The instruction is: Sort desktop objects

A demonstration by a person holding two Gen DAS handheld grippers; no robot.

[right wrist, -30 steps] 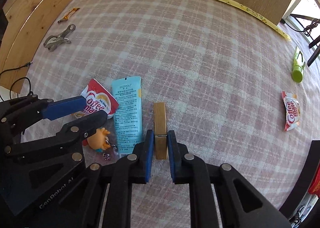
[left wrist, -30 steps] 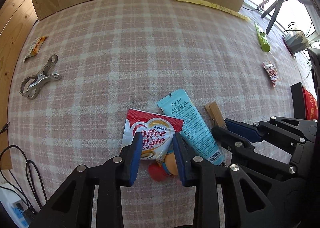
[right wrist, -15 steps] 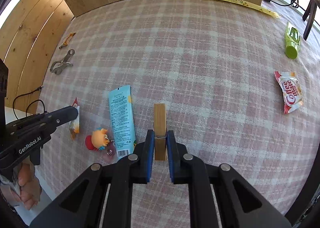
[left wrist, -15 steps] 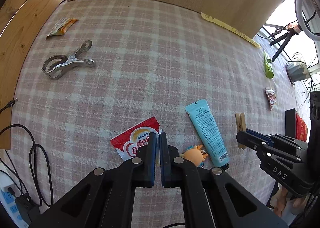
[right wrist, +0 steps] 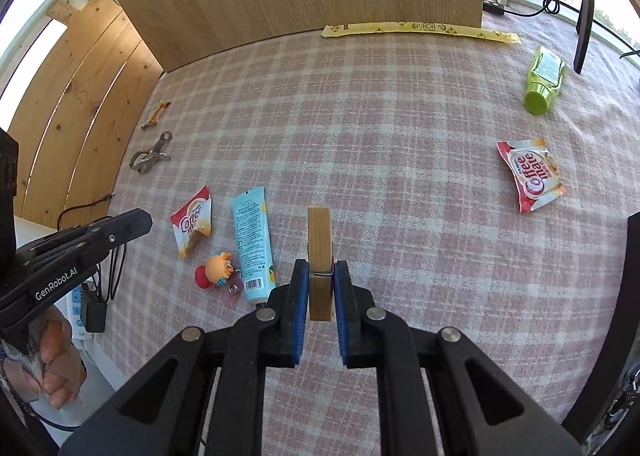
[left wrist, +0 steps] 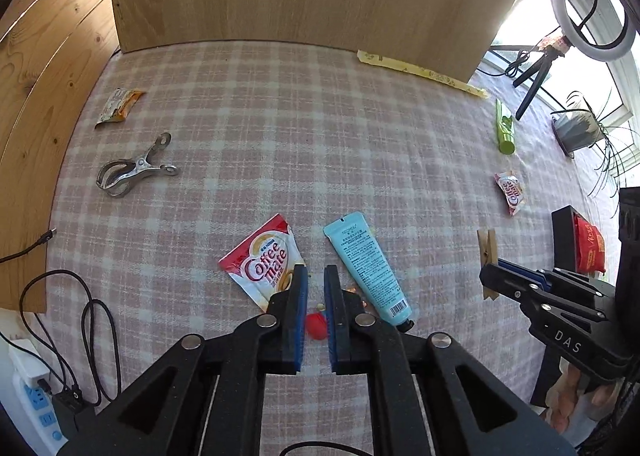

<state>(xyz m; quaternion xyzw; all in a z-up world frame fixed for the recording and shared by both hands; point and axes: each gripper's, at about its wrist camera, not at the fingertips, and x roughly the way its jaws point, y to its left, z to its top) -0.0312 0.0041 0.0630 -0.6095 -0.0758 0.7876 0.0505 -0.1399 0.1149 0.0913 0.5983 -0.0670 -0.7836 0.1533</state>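
Now we see our right tongs (right wrist: 321, 288) clamped tight on a wooden clothespin (right wrist: 319, 240), held clear above the checked cloth of the bench (right wrist: 400, 160). Our left tongs (left wrist: 316, 288) are opening, with nothing pinched between the blue pads; through the gap a small red-and-orange toy figure (right wrist: 212, 274) shows on the cloth beneath. Just left of the left tongs lies a creamer packet (left wrist: 266, 262), and just right of them a pale blue tube (left wrist: 366, 266). On the far left rest a metal clip (left wrist: 132, 172) and an orange snack packet (left wrist: 118, 110). On the right lie a second creamer packet (right wrist: 532, 178) and, farther off, a green tube (right wrist: 542, 82).
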